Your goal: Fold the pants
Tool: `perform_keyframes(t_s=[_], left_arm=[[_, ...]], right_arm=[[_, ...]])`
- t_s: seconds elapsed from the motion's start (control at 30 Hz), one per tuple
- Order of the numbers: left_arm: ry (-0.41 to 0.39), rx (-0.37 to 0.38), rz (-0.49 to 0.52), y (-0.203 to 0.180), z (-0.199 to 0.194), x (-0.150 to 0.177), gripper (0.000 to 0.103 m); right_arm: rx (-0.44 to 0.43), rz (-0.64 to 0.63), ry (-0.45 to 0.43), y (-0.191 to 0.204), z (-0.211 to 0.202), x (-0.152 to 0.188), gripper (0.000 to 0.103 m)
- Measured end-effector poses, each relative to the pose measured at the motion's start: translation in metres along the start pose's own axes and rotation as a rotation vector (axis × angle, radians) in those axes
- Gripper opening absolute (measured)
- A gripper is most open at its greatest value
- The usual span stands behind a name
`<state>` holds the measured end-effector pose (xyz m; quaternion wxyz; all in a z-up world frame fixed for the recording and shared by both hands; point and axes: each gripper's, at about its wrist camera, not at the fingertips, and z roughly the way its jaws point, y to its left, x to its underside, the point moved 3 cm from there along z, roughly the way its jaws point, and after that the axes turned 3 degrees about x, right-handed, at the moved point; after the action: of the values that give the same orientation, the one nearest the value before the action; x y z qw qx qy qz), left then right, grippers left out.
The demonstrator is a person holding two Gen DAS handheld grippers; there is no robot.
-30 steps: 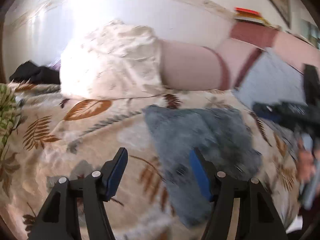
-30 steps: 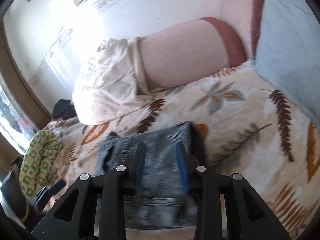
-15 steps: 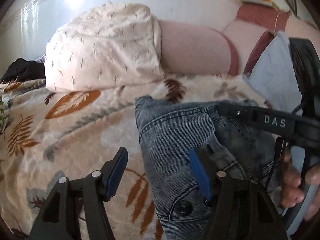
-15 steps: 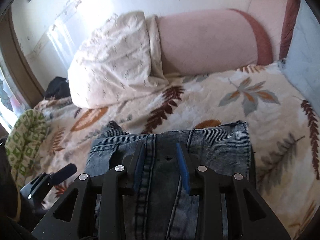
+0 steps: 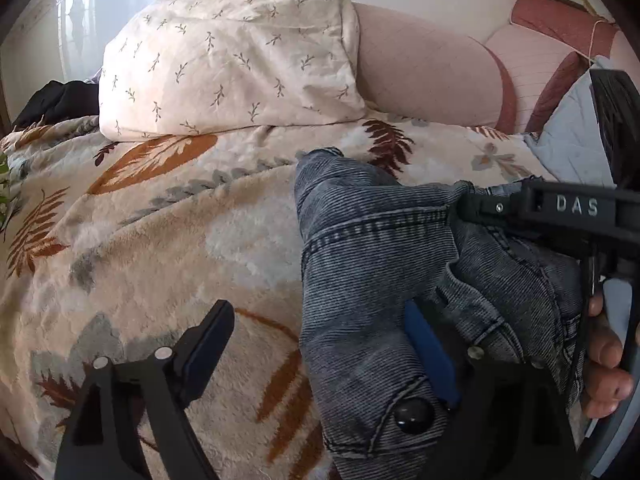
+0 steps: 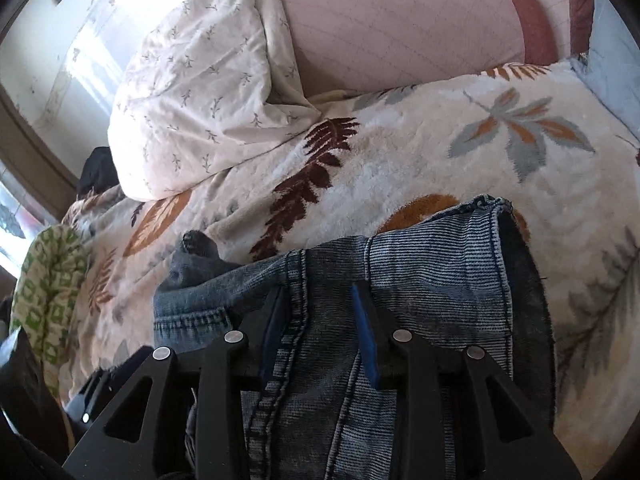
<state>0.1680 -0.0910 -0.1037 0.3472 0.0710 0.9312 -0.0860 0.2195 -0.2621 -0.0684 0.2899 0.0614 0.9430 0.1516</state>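
Observation:
Grey-blue jeans [image 5: 360,248] lie bunched on the leaf-print blanket [image 5: 160,240], waistband button [image 5: 414,410] toward me. In the left wrist view my left gripper [image 5: 316,320] is opening. Its left finger [image 5: 212,328] stands over bare blanket, its right pad [image 5: 428,352] rests against the denim, and nothing is pinched. My right gripper [image 6: 318,304] is shut on a fold of the jeans [image 6: 432,276] along a seam. It also shows as a black bar, the right gripper [image 5: 560,208], at the right of the left view, with a person's hand [image 5: 608,360] on it.
A white sprigged pillow [image 5: 228,52] and a pink bolster [image 5: 424,72] lie at the bed's head. A pale blue quilt [image 5: 568,136] is on the right. A green patterned cloth [image 6: 48,292] and a dark garment [image 5: 60,100] lie on the left.
Both grippers came down toward the bed and the jeans now rest on the blanket. The left jaws have spread wider, its left finger off the denim. The right grip is unchanged.

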Motion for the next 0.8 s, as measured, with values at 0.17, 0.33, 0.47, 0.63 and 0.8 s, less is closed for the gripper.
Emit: perform_keyframes(t_s=[0.17, 0.33, 0.47, 0.63, 0.8], left_arm=[[0.026, 0.019, -0.043, 0.007, -0.001, -0.001, 0.094], [0.006, -0.009, -0.025, 0.016, -0.041, -0.001, 0.091], [-0.012, -0.014, 0.018, 0.018, -0.076, 0.012, 0.090], [0.002, -0.096, 0.155, 0.008, -0.084, 0.044, 0.090], [-0.017, -0.206, 0.296, -0.002, -0.073, 0.058, 0.090]], right_arm=[[0.009, 0.003, 0.004, 0.002, 0.005, -0.004, 0.031], [-0.074, 0.037, 0.000, 0.000, -0.028, 0.003, 0.039], [-0.070, -0.054, -0.030, 0.016, -0.073, 0.024, 0.042], [-0.024, -0.082, -0.039, 0.010, -0.102, 0.062, 0.042], [0.037, -0.067, 0.049, -0.007, -0.086, 0.093, 0.042]])
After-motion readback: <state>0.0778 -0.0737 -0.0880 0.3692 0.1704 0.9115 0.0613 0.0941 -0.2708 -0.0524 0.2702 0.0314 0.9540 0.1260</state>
